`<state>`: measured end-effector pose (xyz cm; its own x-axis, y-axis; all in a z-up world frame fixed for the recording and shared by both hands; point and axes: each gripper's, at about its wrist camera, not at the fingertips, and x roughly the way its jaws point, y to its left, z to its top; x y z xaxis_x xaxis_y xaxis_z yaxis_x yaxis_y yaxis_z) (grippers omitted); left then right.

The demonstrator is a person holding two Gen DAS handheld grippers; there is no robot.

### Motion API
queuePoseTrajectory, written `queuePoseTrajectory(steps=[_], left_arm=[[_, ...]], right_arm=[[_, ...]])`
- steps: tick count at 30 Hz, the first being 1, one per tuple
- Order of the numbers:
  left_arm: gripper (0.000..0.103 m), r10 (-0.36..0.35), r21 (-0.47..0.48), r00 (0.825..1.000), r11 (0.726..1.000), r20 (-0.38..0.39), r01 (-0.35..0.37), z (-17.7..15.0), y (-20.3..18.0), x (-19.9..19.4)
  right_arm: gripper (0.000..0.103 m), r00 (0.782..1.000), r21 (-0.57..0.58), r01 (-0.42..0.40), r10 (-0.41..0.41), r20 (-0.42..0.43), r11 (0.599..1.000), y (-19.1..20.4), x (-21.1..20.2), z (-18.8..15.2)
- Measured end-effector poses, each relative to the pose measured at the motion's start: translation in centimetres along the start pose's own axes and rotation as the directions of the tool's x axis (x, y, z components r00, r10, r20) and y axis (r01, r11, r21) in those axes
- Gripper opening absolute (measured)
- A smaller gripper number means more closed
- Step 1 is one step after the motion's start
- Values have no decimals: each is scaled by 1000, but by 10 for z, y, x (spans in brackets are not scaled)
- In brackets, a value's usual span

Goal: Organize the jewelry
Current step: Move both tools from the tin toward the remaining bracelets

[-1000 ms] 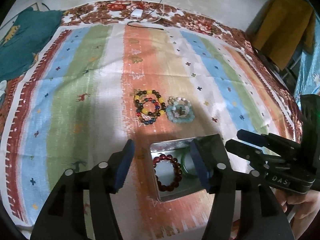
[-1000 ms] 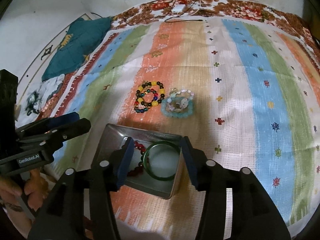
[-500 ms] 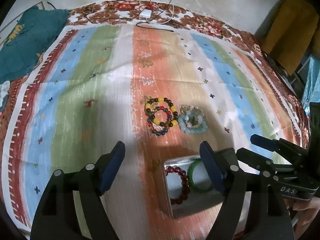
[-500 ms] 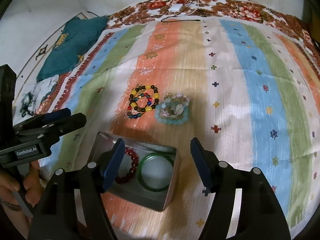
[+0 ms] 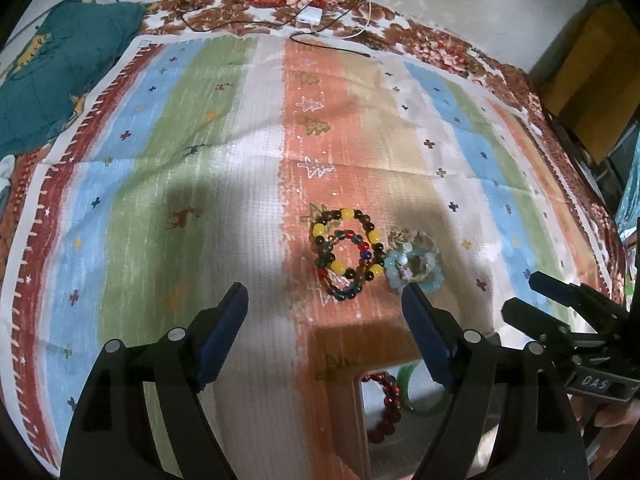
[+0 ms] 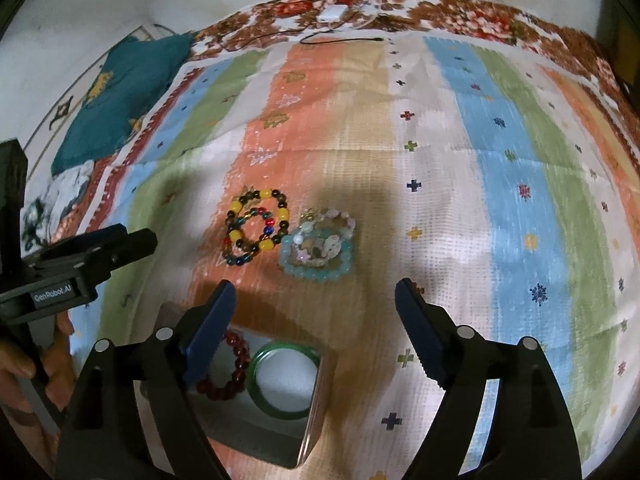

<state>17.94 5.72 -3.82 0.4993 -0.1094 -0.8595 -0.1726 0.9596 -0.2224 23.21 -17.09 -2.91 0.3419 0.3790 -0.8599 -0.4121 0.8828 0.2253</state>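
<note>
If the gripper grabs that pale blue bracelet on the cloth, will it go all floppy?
Probably floppy: the blue bracelet is separate round beads, so it would likely sag. Smooth beads may slip. Other pale bracelets lie on it and might snag.

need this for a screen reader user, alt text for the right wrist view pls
Open right tongs hover above a metal tin holding a green bangle and a red bead bracelet. Beyond, multicolored bead bracelets and pale blue bracelets lie on a striped cloth.
</note>
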Motion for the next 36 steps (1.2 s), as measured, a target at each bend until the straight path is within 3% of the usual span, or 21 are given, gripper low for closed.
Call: queuePoseTrajectory(steps=[36], left_arm=[[79,38,20,997,999,-67,-37,30,8,63]], right_arm=[[82,990,72,103,-95,-105,992,-29,76,35]])
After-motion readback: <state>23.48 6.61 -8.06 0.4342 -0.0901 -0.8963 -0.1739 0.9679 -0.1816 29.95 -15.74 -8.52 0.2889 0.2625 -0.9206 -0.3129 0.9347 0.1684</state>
